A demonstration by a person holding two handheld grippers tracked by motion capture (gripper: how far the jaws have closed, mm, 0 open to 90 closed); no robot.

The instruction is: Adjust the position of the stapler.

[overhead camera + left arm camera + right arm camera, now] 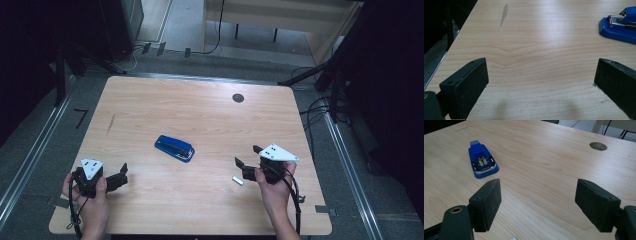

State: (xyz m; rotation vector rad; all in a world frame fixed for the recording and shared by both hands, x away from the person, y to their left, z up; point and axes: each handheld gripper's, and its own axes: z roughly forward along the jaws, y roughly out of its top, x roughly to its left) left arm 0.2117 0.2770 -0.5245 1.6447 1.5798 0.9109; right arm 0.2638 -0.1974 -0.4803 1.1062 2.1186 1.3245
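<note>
Blue stapler [174,148] lies in the middle of the wooden desk [200,115]. Left claw [121,176] near the front left corner and right claw [246,159] near the right edge are both wide apart, holding nothing

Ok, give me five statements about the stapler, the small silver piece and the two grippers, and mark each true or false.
1. The stapler is blue. True.
2. The left gripper holds the stapler. False: its fingers stand open over bare table, with the stapler off to the side.
3. A small silver piece lies on the table near the right gripper. True.
4. The right gripper is shut on the silver piece. False: its fingers are open with nothing between them.
5. The stapler lies over the round hole in the table. False: the hole is farther back, apart from the stapler.
</note>
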